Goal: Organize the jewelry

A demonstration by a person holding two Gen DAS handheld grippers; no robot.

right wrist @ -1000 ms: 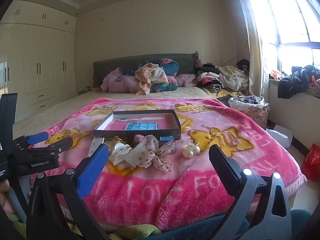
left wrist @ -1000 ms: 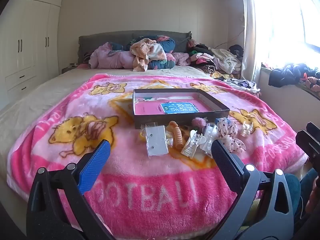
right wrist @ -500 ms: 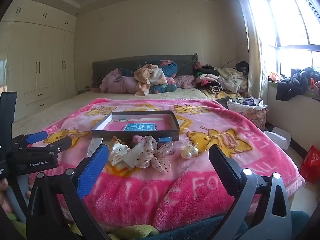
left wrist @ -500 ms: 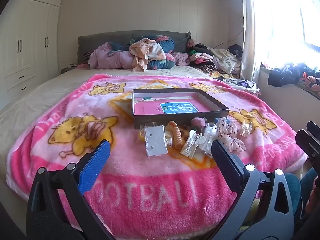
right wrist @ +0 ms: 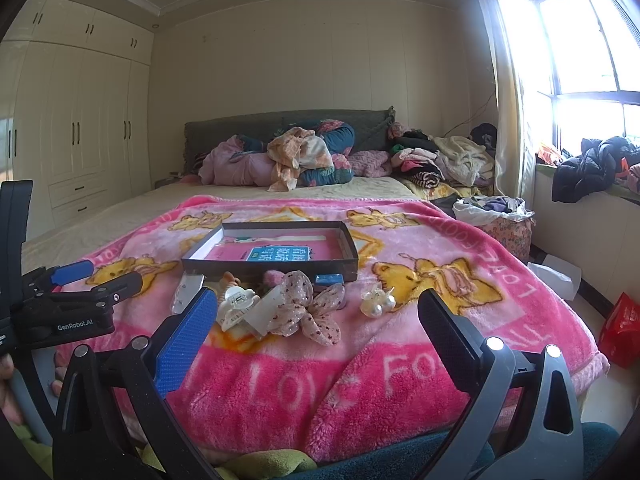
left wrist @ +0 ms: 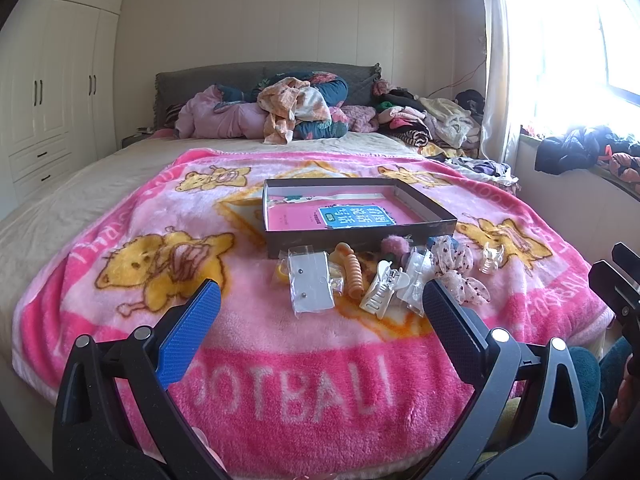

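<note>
While both claws, left (left wrist: 320, 312) and right (right wrist: 316, 316), are held spread and empty | step: pre-grasp, nothing boxed | next: clip (left wrist: 383, 289) is to be pinched, carried into box (left wrist: 360, 240)

We see bare blanket (left wrist: 248, 320) between us and the hair clips (left wrist: 384, 288). The box (left wrist: 360, 236) walls off the far side, just behind the pile.

Hair clips (left wrist: 385, 289) and bow (left wrist: 456, 268) heaped before open box (left wrist: 360, 236)
</note>
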